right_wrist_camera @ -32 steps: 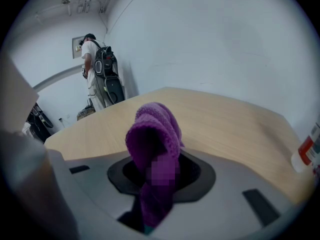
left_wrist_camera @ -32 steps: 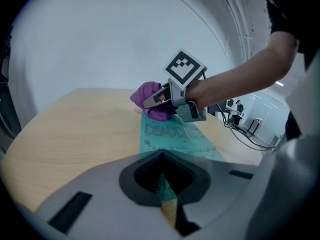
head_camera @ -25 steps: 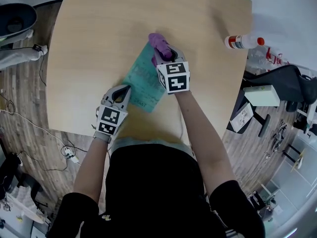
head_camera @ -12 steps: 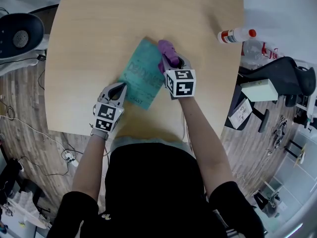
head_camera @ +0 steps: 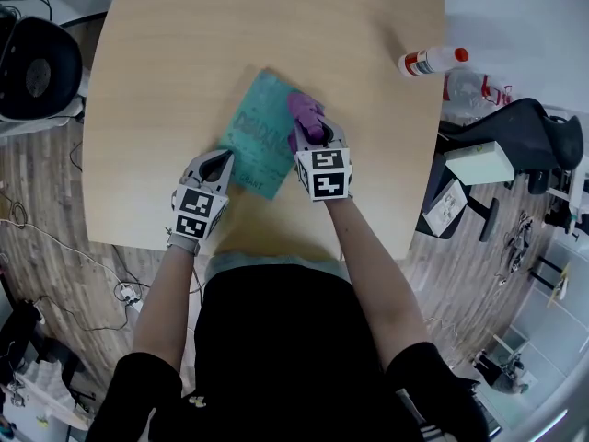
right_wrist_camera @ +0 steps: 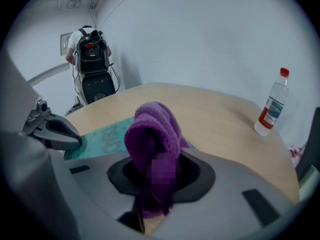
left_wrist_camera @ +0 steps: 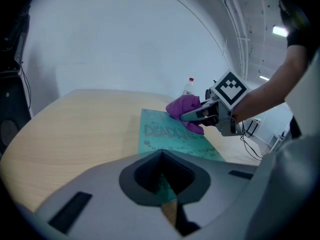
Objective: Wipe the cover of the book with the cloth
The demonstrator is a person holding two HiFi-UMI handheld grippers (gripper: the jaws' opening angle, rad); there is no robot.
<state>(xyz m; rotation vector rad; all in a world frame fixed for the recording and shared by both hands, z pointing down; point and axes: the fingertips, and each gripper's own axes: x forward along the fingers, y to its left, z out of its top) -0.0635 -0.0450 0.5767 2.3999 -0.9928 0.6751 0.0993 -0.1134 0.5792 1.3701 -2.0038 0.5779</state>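
Pressing down near the table's [head_camera: 175,53] front edge, the left gripper [head_camera: 221,166] has its jaws fully closed with nothing between them, and their tips sit at the near left edge of a teal book [head_camera: 260,129]. From the left gripper view it is not clear whether the tips touch the cover or only the wood beside it. The book lies flat and slantwise around the middle of the table, one corner toward the person and its cover up, with large lettering across it. On the book's right edge rests a bunched purple cloth [head_camera: 304,111], clamped in the right gripper [head_camera: 311,138], whose jaws are closed tight on the fabric. The wad bulges out ahead of the jaws and covers the book's right margin. Farther right, near the table's far right corner and well apart from the book, a clear bottle [head_camera: 426,61] with a red cap stands upright.
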